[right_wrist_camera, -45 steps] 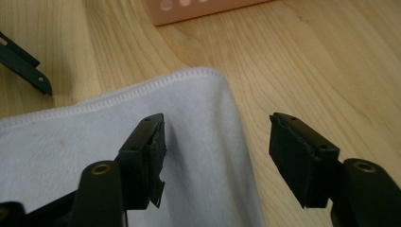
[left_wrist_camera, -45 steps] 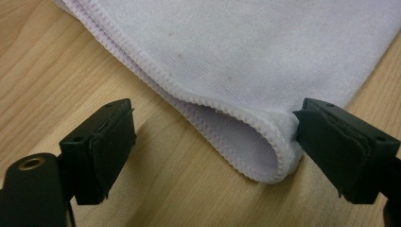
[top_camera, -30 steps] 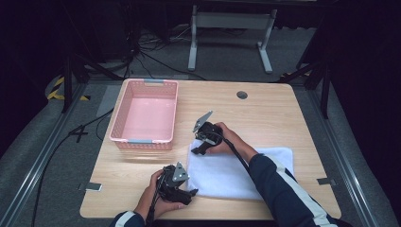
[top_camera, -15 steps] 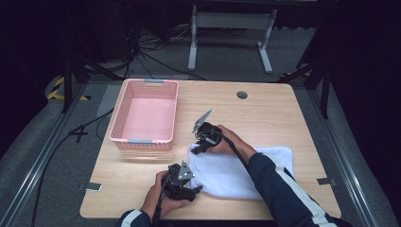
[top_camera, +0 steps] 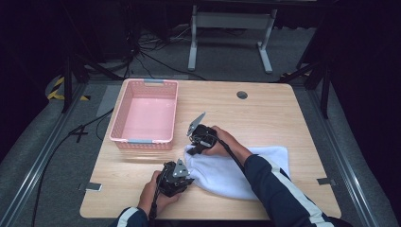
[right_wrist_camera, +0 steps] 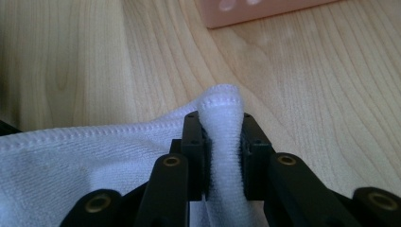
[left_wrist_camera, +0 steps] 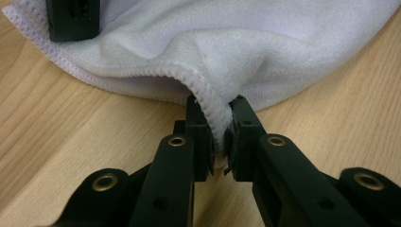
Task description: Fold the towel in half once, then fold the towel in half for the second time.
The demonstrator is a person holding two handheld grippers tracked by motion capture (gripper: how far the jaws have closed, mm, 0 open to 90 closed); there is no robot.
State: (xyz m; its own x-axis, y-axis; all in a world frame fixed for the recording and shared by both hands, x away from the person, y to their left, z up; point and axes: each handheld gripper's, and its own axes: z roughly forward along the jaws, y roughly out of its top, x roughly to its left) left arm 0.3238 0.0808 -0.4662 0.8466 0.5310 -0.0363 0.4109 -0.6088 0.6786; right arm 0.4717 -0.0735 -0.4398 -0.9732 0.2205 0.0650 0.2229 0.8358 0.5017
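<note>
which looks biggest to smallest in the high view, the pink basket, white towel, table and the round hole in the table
1. table
2. white towel and pink basket: they look about alike, and an arm hides part of the towel, so no ranking
3. round hole

obstacle: pink basket (top_camera: 145,116) on worktop (top_camera: 265,118) | free: bare wood right of basket | blocked: white towel (top_camera: 236,172) near-right of basket

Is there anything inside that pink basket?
The pink basket looks empty: its bare floor shows in the high view. The strip just inside its near wall is hidden by that wall.
</note>
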